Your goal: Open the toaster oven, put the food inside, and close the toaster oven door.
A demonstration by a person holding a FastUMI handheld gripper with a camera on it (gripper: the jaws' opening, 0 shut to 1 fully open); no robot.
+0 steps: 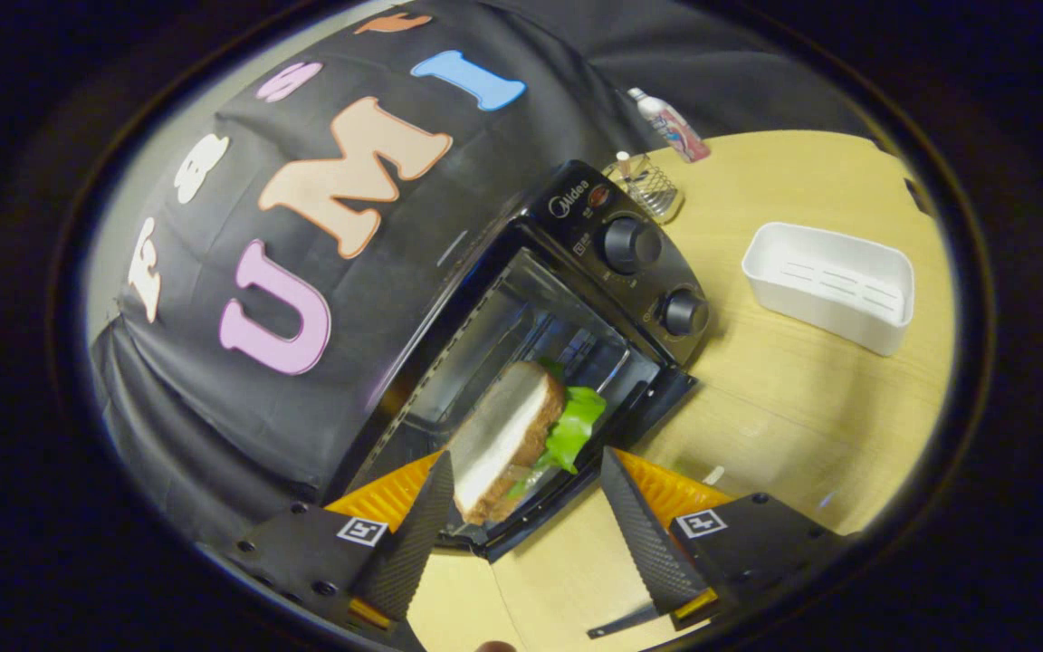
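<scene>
Hovering before the open toaster oven (576,299), the hand-held gripper (526,493) has its fingers spread apart; the sandwich (512,439) lies between them, seemingly unclamped, near the cavity mouth.

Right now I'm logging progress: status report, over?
Gripper open, sandwich against one finger. Toaster oven door down, cavity ahead. Path clear.

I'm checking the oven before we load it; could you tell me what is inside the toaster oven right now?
Through the open toaster oven, a wire rack shows; the sandwich between the open gripper fingers hides the cavity's front.
</scene>
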